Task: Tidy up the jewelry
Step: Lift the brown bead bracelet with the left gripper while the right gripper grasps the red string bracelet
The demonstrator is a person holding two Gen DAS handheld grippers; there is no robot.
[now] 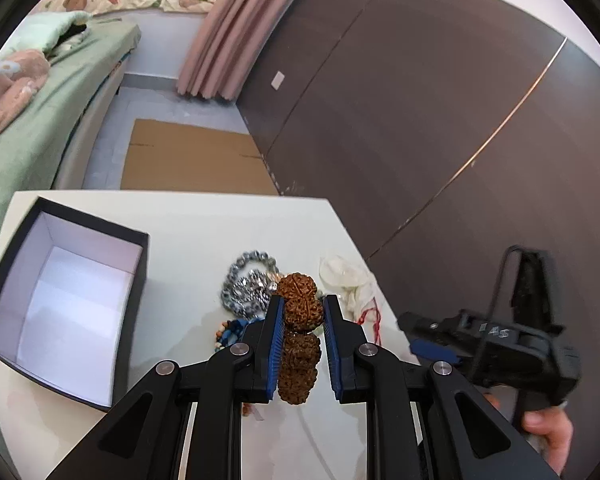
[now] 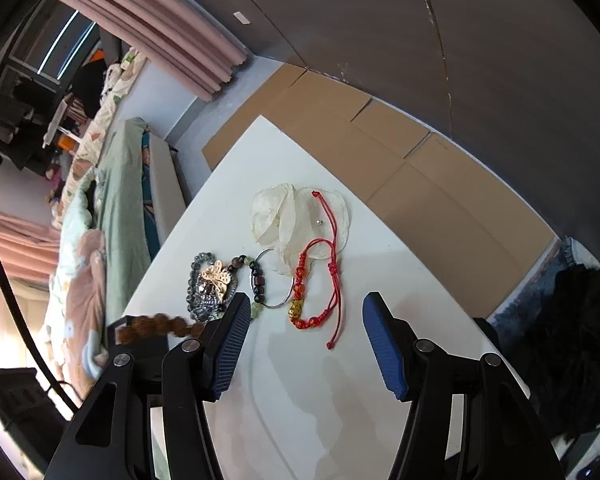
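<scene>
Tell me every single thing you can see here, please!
Brown seed bracelet: one, brown, held in the left gripper.
Box: one, black outside, white inside, open, on the table's left.
Grey bead bracelet: one, grey, on the table.
Gold butterfly ornament: one, lying on the grey beads.
Dark bead bracelet: one, beside a silver ring.
Red cord bracelet: one, gold charm.
Sheer pouch: one, whitish.
Table: one, white.
Left gripper: shut on the bracelet.
Right gripper: open.
</scene>
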